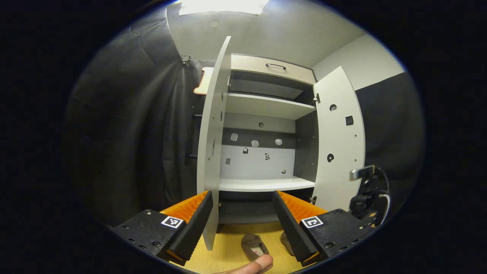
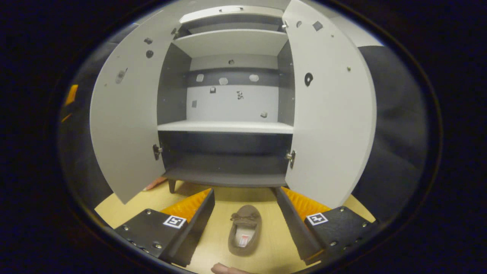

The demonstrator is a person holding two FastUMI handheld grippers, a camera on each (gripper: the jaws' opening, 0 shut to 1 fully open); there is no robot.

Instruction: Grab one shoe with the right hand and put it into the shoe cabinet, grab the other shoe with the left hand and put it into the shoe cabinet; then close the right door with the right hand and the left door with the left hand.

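Doors of the shoe cabinet [image 2: 228, 152] swung wide, shelves bare. Left gripper [image 1: 241, 217] spread apart, holding nothing, raised toward the left door [image 1: 213, 144]; one shoe [image 1: 255, 245] low between its fingers, a second [image 1: 286, 241] partly hidden just right. Right gripper [image 2: 245, 217] likewise spread and empty, brown shoe [image 2: 244, 234] on the floor [image 2: 125, 205] centred between its fingers, long axis pointing toward the cabinet. Right hand judged nearer for the first grab.

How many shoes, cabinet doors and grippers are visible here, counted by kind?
Shoes: 2, one shoe between the right gripper's fingers, a second shoe partly hidden in the left gripper view.
Cabinet doors: 2, left door and right door, both open.
Grippers: 2, left gripper, right gripper.
Total: 6
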